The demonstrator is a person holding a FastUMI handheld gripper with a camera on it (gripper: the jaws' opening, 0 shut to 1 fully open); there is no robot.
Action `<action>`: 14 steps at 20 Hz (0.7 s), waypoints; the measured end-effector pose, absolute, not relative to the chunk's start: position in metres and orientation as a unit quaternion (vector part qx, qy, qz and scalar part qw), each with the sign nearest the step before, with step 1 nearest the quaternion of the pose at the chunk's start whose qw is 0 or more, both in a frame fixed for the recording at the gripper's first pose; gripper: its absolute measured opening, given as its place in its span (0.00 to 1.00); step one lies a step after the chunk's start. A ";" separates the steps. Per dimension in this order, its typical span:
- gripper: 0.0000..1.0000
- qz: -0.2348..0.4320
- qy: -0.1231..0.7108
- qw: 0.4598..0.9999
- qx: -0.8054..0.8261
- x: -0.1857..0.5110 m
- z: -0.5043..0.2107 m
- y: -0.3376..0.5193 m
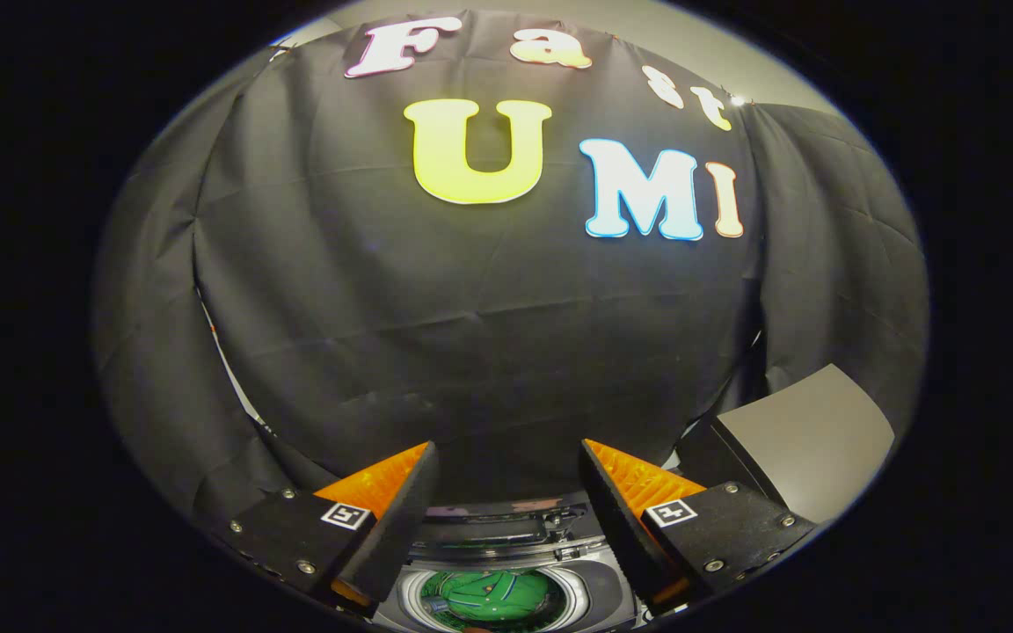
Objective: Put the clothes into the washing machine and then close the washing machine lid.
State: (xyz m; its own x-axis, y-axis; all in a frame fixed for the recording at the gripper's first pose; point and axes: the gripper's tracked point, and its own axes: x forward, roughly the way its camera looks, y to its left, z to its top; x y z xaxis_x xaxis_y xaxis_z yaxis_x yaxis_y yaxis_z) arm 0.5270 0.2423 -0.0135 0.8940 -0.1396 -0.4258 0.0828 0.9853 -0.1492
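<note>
- Fingers of the gripper [506, 466] sit closest, spread wide apart with nothing held between them; only the black cloth wall [471, 334] shows through the gap
- Below and between the fingers lies the washing machine [506, 549], its round drum open to view, with green clothes [489, 598] already lying inside
- Off to the right and beyond the right finger stands a grey panel [801, 440], tilted up; it looks like the raised lid, though its hinge is hidden
- Judged risk: closing remains, and with the gripper aimed at the wall instead of the lid, a blind reach could miss the edge or knock it so it slams
- A fold of cloth near the drum rim could catch under the lid
- Pose: gripper is held high above the machine, pointing roughly level and forward, fingers straddling the opening from above
</note>
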 end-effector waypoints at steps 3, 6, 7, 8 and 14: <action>0.98 -0.050 0.243 0.967 -0.063 0.550 -0.023 0.240; 0.98 -0.042 0.273 0.958 -0.078 0.561 -0.042 0.240; 0.98 -0.039 0.282 0.955 -0.079 0.565 -0.049 0.242; 0.98 -0.034 0.291 0.953 -0.081 0.567 -0.056 0.242; 0.98 -0.015 0.330 0.937 -0.116 0.573 -0.086 0.245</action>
